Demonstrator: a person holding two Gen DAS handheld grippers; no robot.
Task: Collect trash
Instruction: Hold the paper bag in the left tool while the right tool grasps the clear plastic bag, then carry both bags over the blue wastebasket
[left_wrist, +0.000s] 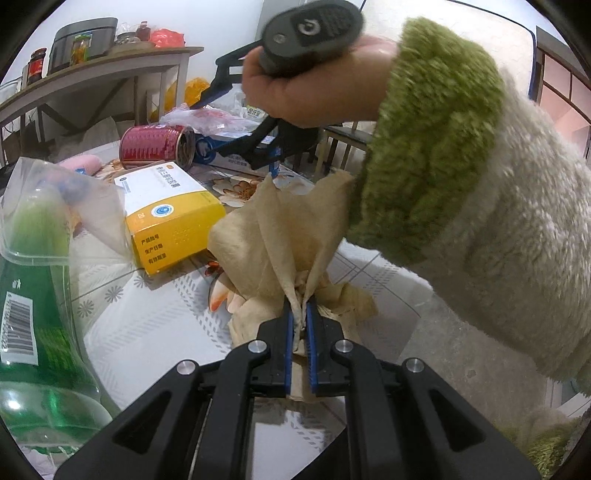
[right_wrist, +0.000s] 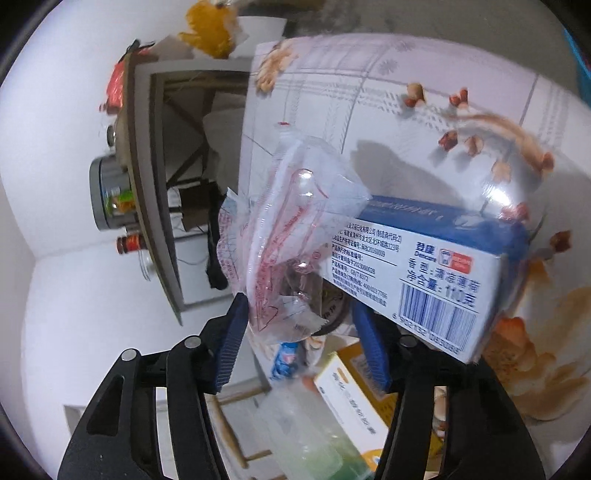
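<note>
My left gripper (left_wrist: 301, 308) is shut on a crumpled tan paper bag (left_wrist: 280, 236) that rests on the table. My right gripper (right_wrist: 301, 317) is open; in the left wrist view it hangs above the far side of the table (left_wrist: 271, 168), held by a hand in a green-cuffed sleeve. Between its blue pads (right_wrist: 232, 332) lies a crumpled clear plastic bag with red print (right_wrist: 288, 236), beside a blue and white toothpaste box (right_wrist: 424, 266). A red can (left_wrist: 159, 146) lies on its side, a yellow and white box (left_wrist: 170, 206) stands nearer.
A green plastic bottle (left_wrist: 33, 295) and a clear plastic bag (left_wrist: 66, 199) fill the left of the left wrist view. A shelf (left_wrist: 99, 70) with jars and a cooker stands behind the floral tablecloth (left_wrist: 155, 325). A chair (left_wrist: 343, 136) stands at the far right.
</note>
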